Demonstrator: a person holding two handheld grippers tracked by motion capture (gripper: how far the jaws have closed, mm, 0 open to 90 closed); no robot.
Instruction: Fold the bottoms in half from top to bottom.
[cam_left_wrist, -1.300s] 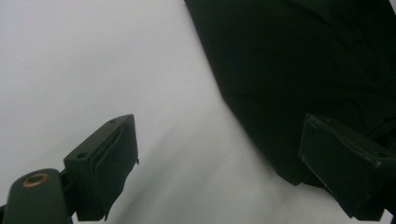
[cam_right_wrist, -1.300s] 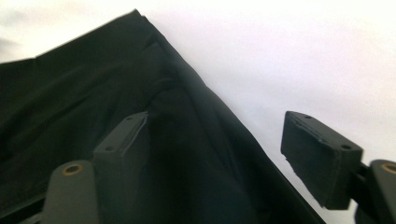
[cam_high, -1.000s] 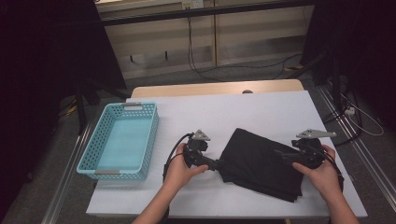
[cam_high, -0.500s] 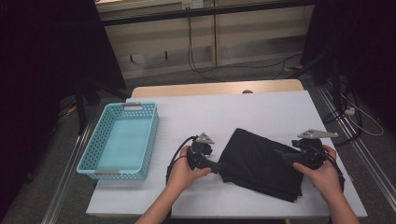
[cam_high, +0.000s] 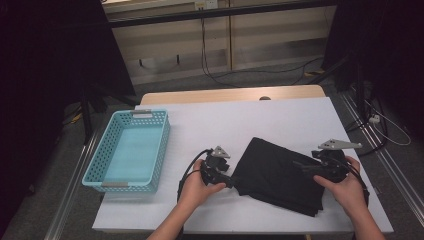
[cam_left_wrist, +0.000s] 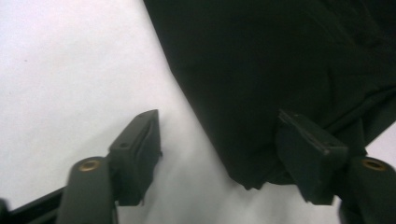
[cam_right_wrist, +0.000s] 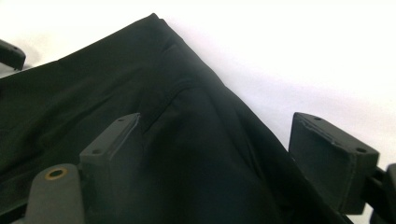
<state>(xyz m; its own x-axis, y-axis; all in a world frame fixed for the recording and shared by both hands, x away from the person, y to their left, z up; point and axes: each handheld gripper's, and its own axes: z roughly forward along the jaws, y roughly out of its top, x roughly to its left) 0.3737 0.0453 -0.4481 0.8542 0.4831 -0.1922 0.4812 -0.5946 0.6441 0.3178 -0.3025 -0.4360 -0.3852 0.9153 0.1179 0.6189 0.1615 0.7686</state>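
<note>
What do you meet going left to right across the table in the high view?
basket → left claw → black cloth → right claw, which sits over the cloth's right part

lab | black curtains (cam_high: 55, 75) | floor cables (cam_high: 220, 75) | white table (cam_high: 280, 117)

Bare table (cam_high: 280, 117) beyond black cloth (cam_high: 280, 175); basket (cam_high: 131, 150) blocks left edge.

High view looks down from above; both claw cameras sit close — sharing the black cloth (cam_high: 280, 175).
</note>
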